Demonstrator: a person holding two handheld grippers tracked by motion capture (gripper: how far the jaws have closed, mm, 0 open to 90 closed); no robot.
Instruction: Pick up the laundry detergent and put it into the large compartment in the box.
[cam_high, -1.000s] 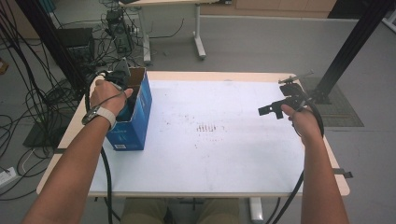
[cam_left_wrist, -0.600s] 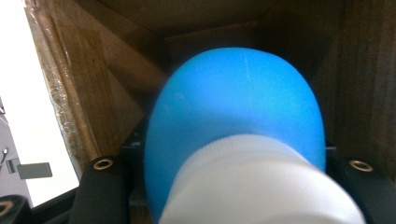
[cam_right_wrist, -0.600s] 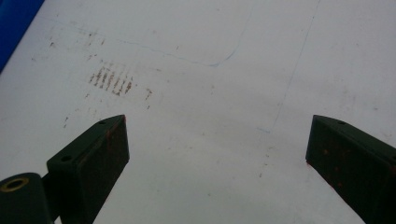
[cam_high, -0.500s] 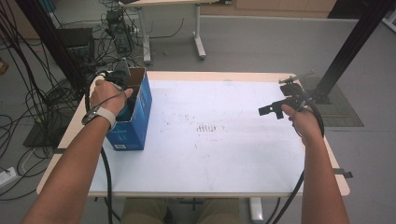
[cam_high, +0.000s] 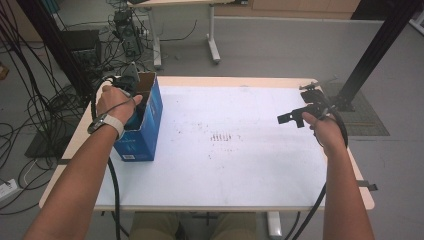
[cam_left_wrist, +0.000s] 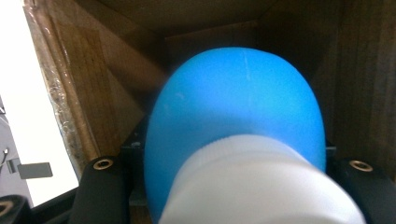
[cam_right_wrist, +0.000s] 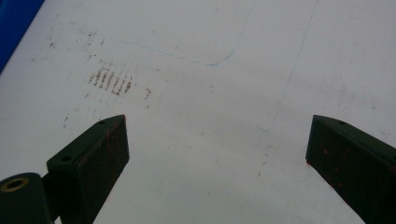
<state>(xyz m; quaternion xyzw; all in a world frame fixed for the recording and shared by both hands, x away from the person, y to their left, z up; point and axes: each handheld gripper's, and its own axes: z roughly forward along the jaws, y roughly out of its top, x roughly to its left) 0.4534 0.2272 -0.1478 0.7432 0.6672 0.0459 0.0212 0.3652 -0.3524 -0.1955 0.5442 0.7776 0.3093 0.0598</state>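
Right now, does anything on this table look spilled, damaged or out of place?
Nothing spilled or broken. The table has a patch of short dark scuff marks near its middle, also seen in the right gripper view; it looks like wear.

The blue box (cam_high: 140, 137) bears a white label, too small to read.

1. A blue rounded object (cam_left_wrist: 233, 107) with a white ribbed part (cam_left_wrist: 261, 186) below it sits close to the camera.
2. The left claw (cam_left_wrist: 233, 186) is clamped on this object, one black jaw showing at each lower corner.
3. Brown cardboard box walls (cam_left_wrist: 93, 84) surround the object on all sides.
4. At the left edge, beyond the box wall, lies the pale tabletop (cam_left_wrist: 28, 116).
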